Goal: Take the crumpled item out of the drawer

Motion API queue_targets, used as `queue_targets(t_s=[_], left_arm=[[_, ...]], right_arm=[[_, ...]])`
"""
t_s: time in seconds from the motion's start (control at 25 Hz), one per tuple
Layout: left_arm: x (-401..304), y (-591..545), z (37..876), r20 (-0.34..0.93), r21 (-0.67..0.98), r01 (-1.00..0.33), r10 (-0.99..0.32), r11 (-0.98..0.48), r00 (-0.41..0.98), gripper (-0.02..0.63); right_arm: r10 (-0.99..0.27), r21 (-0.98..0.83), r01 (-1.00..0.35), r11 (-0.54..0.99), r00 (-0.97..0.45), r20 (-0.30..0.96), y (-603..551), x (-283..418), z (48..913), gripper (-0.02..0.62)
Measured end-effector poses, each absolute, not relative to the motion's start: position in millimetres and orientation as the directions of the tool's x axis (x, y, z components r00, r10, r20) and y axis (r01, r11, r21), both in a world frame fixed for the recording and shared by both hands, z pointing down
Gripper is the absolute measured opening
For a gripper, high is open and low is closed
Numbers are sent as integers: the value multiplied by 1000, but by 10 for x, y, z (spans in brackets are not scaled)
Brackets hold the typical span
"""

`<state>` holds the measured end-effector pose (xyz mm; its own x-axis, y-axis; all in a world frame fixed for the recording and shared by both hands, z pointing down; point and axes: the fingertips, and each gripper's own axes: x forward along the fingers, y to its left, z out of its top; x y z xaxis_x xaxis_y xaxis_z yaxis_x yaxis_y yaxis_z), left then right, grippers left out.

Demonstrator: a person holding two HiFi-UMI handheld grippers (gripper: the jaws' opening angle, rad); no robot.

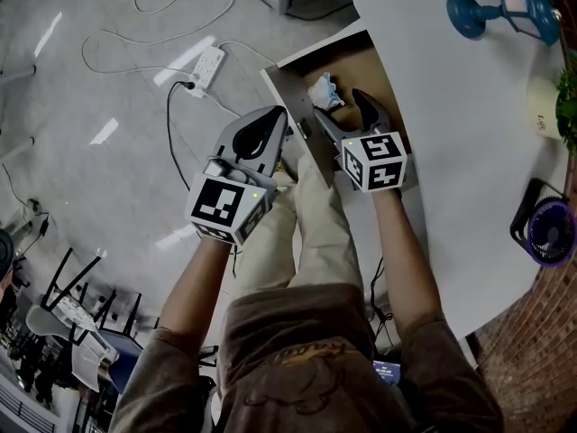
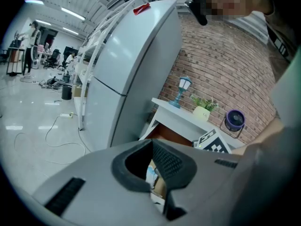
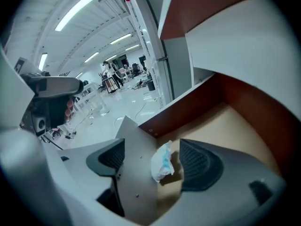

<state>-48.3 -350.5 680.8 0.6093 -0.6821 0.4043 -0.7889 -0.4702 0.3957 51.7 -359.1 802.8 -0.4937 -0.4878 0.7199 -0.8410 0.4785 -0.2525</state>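
The right claw [image 3: 150,147] stands wide open astride the drawer's front panel [image 3: 136,173], one jaw outside and one inside. The crumpled item [image 3: 162,166], white with some blue, lies between the jaws just inside that panel, and no pad presses on it. It rests on the floor of the open drawer [image 3: 188,109]. The left claw [image 2: 153,142] has its tips together beside the drawer's front. Above is the white table [image 1: 469,152], bearing a blue lamp [image 1: 500,12] and a small fan [image 1: 550,233].

Open lab hall: ceiling strip lights [image 3: 75,11], glossy floor [image 1: 90,106], power strip [image 1: 209,64], brick wall [image 2: 225,65].
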Motion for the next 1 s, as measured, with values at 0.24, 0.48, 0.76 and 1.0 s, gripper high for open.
queue_targets(t_s=[0.24,0.48,0.76,1.0], left_arm=[[-545,-3553,6880,413,398,-793,-682,-461,603,8],[-582,-3547,6929,417,410,-792,-680,-452,603,8],[-570,-3496,6956,422,415,-782,-663,-464,618,8],[-554,-3445,6997,427,423,-776,-652,-468,626,8]], right_arm=[[-425,-246,-857,453,-450,785,-3680,535,8357,354],[-359,-223,-863,454,-406,841,-3674,583,8669,344],[-296,-209,-856,473,-378,877,-3614,580,8926,337],[-264,-197,-854,482,-355,897,-3593,565,9063,319]])
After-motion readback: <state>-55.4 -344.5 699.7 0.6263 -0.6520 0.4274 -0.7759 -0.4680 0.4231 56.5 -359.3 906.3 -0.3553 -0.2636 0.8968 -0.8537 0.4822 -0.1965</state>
